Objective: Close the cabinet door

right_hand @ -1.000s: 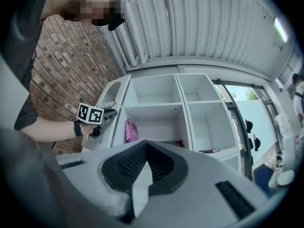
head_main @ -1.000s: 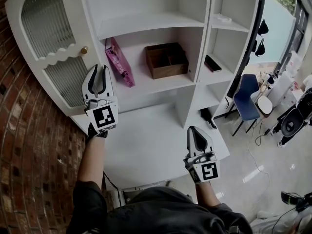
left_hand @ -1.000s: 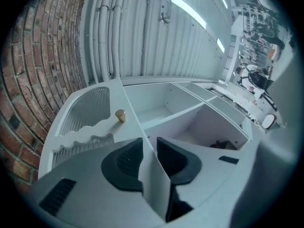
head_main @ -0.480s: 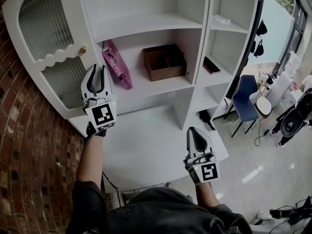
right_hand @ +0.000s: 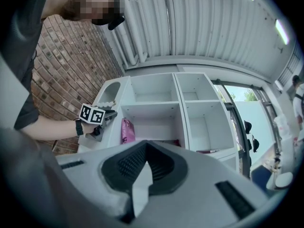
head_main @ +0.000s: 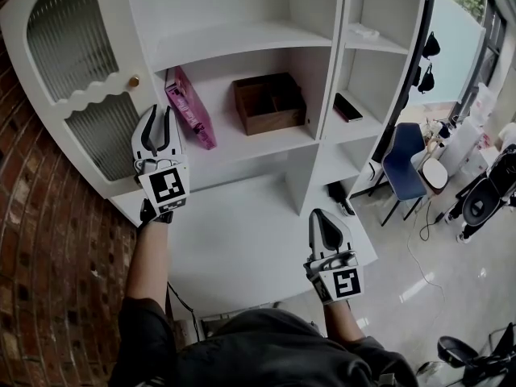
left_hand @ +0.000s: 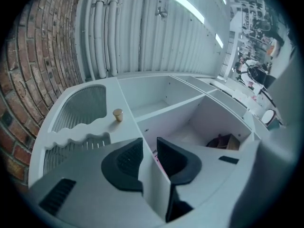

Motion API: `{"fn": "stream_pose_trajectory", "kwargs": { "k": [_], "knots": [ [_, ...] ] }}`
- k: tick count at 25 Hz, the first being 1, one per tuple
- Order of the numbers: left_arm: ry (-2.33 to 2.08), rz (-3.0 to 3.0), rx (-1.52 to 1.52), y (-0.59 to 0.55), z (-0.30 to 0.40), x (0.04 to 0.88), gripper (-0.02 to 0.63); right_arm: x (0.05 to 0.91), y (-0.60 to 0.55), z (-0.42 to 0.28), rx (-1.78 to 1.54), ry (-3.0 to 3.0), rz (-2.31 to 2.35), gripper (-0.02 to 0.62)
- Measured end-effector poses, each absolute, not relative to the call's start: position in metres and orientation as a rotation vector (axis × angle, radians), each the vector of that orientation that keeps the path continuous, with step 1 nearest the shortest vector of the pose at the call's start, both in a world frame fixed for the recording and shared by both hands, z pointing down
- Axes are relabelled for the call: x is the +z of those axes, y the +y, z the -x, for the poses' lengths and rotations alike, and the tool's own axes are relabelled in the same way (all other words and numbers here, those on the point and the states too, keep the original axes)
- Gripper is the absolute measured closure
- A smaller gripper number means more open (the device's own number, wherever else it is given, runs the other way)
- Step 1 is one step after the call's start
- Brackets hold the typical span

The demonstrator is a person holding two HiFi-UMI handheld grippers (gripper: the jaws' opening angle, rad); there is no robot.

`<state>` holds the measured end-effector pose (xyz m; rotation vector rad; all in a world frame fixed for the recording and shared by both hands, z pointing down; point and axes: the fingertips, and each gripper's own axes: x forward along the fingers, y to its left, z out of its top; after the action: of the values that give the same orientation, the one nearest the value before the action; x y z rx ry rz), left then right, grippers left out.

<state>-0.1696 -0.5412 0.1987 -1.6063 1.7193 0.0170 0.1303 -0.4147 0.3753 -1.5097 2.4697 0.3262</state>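
Barely anything has changed over the last second. The left tool is still held low against the knob edge of the cabinet door, and the right tool is still parked over the bench. Only the view itself has drifted a touch. The door has not been shifted against the shelves beside it, so the closing move is judged not yet begun.

The door is found at the left end of the cabinet, next to the brick wall. Its brass knob sits on the edge nearest the open left bay. How far the door stands off its frame cannot be read well from these angles.

The left tool's jaws are seen slightly parted, with no pad pressed on anything. The right tool's jaws are shut together and nothing is carried.

As for room, very little is left on the wall side. A pink packet leans at the left of the shelf, near the door's edge, and should be watched if the panel is swung across there. The wooden box is set well apart from that edge. The bench in front is bare, so a sweep of the left arm can be made freely.
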Motion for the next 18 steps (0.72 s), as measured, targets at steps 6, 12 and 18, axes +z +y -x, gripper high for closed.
{"fn": "stream_pose_trajectory", "kwargs": {
  "k": [6,12,18],
  "knots": [
    [1.715,1.614,0.009,-0.539,0.171,0.2,0.528,0.377,-0.412,-0.127,0.33,2.476,1.497,0.595],
    [1.689,1.712,0.035,-0.531,0.173,0.2,0.514,0.373,-0.41,-0.116,0.334,2.492,1.46,0.595],
    [1.697,1.78,0.082,-0.494,0.194,0.205,0.5,0.367,-0.405,-0.09,0.334,2.526,1.387,0.594]
  ]
}}
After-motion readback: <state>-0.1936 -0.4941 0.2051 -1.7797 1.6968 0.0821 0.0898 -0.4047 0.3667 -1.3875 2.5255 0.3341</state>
